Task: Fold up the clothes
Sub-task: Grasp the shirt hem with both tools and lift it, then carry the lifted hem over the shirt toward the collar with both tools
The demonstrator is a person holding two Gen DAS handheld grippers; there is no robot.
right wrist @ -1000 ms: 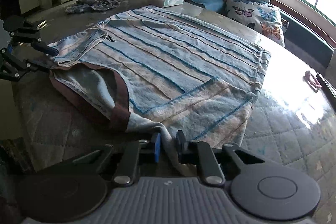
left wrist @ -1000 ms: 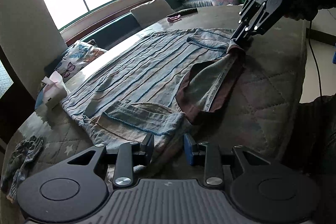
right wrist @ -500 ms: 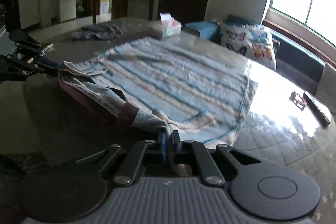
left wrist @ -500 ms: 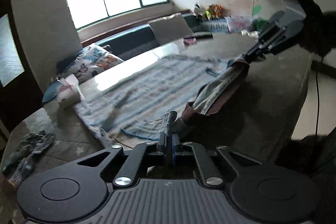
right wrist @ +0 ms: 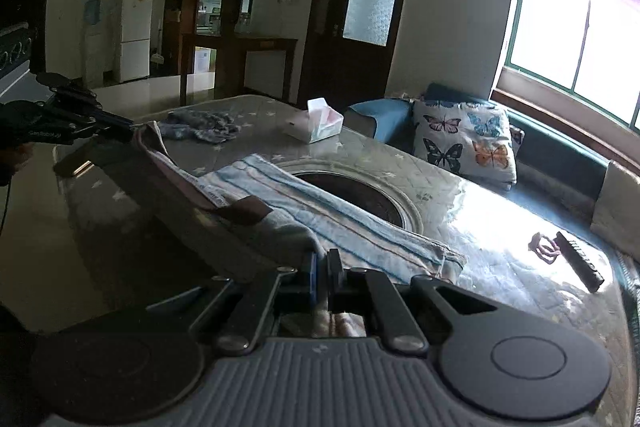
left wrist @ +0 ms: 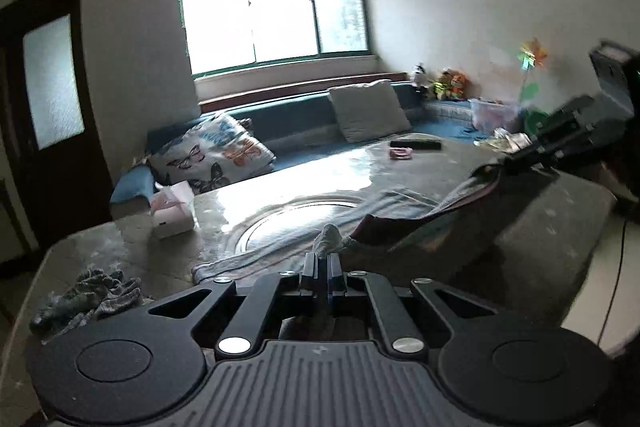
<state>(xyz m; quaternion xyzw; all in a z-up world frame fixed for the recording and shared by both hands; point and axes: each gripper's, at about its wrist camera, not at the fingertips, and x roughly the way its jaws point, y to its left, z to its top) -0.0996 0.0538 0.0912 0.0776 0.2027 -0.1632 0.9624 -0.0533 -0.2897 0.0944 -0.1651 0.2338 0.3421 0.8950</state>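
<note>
A blue and beige striped garment [right wrist: 320, 211] with a brown neck band [right wrist: 244, 209] lies on the round table. Its near edge is lifted off the table and stretched between both grippers. My left gripper [left wrist: 321, 267] is shut on one corner of the garment [left wrist: 332, 239]. My right gripper [right wrist: 322, 267] is shut on the other corner and also shows at the far right of the left wrist view [left wrist: 520, 163]. The left gripper also shows in the right wrist view [right wrist: 116, 127]. The garment's far part rests over a round ring [right wrist: 400, 211] in the table.
A tissue box [right wrist: 316, 125] stands at the table's far side. A crumpled grey cloth [left wrist: 88, 299] lies near the left gripper. A dark remote [right wrist: 580, 267] and a pink hair tie [right wrist: 542, 247] lie to the right. A butterfly cushion [right wrist: 464, 143] sits on the bench.
The left gripper shut on the garment's corner. Both grippers lifted the near edge and pulled the garment toward me, uncovering the ring in the table.
</note>
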